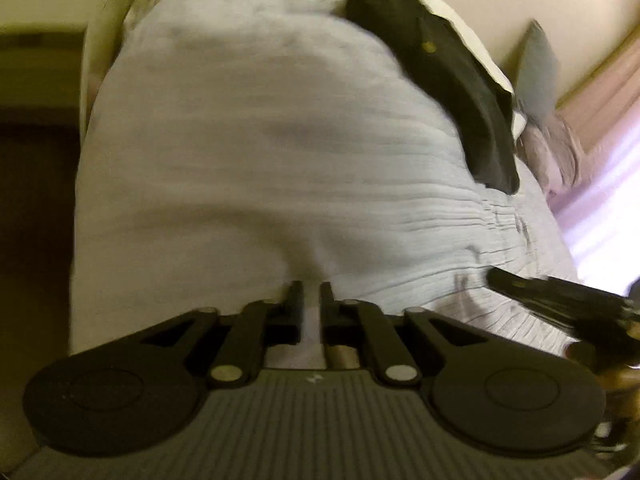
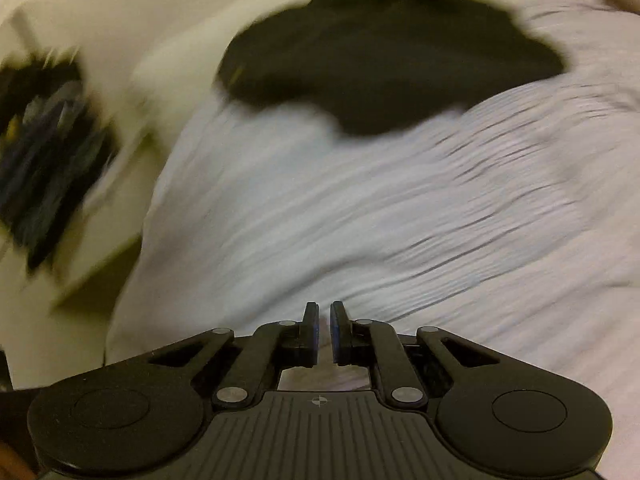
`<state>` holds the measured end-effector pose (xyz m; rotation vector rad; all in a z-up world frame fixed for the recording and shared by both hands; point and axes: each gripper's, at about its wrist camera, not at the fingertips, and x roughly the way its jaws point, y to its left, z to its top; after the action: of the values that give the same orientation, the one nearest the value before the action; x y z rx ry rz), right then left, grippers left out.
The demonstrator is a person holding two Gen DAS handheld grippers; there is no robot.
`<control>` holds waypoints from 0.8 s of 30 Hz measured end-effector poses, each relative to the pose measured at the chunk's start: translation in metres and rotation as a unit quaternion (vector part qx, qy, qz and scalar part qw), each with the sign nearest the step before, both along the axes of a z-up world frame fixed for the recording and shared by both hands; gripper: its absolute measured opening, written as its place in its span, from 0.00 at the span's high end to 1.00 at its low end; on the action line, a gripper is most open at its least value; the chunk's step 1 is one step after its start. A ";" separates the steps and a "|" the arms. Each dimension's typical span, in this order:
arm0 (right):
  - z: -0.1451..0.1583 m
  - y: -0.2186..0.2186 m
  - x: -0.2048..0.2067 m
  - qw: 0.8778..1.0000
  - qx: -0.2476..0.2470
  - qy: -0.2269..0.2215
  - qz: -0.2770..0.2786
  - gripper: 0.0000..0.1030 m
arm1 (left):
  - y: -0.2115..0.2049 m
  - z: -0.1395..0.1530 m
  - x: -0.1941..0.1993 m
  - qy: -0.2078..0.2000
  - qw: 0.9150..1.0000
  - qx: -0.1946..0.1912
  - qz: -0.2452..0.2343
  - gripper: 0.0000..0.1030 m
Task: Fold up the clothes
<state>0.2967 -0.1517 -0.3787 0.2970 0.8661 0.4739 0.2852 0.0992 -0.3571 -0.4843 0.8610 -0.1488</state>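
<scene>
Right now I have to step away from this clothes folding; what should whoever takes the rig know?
Left claw: shut on the pale ribbed garment, pinching a fold of its near edge.
Right claw: on the same garment's edge; the blurred view doesn't show a firm grip.
Dark garment lies at the pale one's far edge, on the cream surface.
Done: edge gripped.
Left: make the fold, then the dark garment.

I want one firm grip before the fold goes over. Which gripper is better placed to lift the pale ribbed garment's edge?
Probably left. The left gripper is shut on the pale ribbed garment, a ridge of cloth rising from it. The right gripper is nearly shut, but blur hides any grip.
</scene>
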 end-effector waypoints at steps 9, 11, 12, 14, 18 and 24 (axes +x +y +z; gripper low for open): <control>0.036 -0.025 -0.211 0.970 -0.103 0.073 -0.210 0.30 | -0.091 -0.024 0.013 0.005 0.970 0.038 -0.241 0.91; 0.031 -0.028 -0.271 0.949 -0.145 0.099 -0.263 0.29 | -0.084 -0.035 0.019 0.021 0.969 0.063 -0.236 0.99; 0.029 -0.033 -0.300 0.933 -0.160 0.121 -0.299 0.29 | -0.080 -0.033 0.019 0.022 0.970 0.072 -0.231 0.99; 0.027 -0.052 -0.357 0.895 -0.176 0.164 -0.377 0.29 | -0.072 -0.024 0.017 0.015 0.971 0.089 -0.219 1.00; 0.036 -0.083 -0.456 0.827 -0.200 0.189 -0.491 0.29 | -0.101 0.001 -0.007 -0.002 0.953 0.094 -0.289 0.97; 0.012 -0.108 -0.569 0.761 -0.231 0.194 -0.574 0.29 | -0.170 -0.009 -0.078 0.002 0.899 0.091 -0.429 0.91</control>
<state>-0.2728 -0.2594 -0.3672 0.4129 0.9967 -0.9851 0.2074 -0.0710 -0.3664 0.1039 1.0347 -0.8708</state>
